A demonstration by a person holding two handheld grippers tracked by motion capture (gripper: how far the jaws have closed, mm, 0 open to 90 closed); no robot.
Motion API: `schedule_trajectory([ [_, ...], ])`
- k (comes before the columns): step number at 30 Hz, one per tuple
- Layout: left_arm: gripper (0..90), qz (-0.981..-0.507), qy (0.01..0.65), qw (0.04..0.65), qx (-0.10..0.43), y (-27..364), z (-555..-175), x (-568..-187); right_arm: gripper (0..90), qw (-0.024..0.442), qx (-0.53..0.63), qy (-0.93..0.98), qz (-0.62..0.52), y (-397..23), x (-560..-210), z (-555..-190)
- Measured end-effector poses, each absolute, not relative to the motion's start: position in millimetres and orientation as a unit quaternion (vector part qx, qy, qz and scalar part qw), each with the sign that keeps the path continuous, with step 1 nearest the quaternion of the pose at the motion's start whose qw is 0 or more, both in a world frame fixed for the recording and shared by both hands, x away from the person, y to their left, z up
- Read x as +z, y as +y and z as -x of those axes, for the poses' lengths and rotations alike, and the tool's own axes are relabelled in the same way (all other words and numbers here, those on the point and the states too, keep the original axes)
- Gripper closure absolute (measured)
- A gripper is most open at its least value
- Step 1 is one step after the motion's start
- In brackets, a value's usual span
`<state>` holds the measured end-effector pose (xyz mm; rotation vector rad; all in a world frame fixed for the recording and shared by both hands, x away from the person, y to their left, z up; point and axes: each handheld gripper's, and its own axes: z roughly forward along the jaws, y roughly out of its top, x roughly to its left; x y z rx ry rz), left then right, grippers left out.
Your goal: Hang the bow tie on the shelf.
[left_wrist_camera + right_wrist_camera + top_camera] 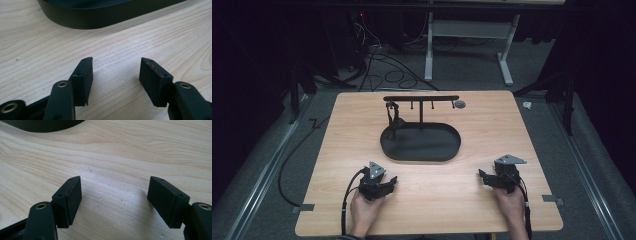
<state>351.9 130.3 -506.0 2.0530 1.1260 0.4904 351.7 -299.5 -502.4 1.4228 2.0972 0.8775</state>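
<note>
Here the left gripper (388,183) rests low on the wooden table (337,145), jaws wide with nothing between them. Ahead, mid-table, stands the black oval tray (447,150) with its hook rack (421,98). The right gripper (482,178) sits opposite, jaws wide and bare, with open wood between.

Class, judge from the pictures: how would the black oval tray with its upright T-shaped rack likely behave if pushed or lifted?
The black oval tray has a broad flat base, so it should probably slide on the wooden table rather than tip. Its thin T-shaped rack stands tall, so pushing there might rock it. It looks rigid, not floppy.
</note>
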Motion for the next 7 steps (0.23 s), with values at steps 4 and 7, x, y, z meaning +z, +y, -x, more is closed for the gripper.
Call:
schedule_trajectory([
  [4, 42.4, -0.798, 0.437, 0.367, 0.190, 130.3, -351.7, -506.4, 28.8, 0.228, 0.319, 0.761, -0.517, -299.4, -502.4, -351.6],
  [7, 41.7, -0.798, 0.437, 0.368, 0.190, 130.7, -351.2, -506.5, 28.8, 0.228, 0.319, 0.761, -0.517, -299.5, -502.4, -351.6],
])
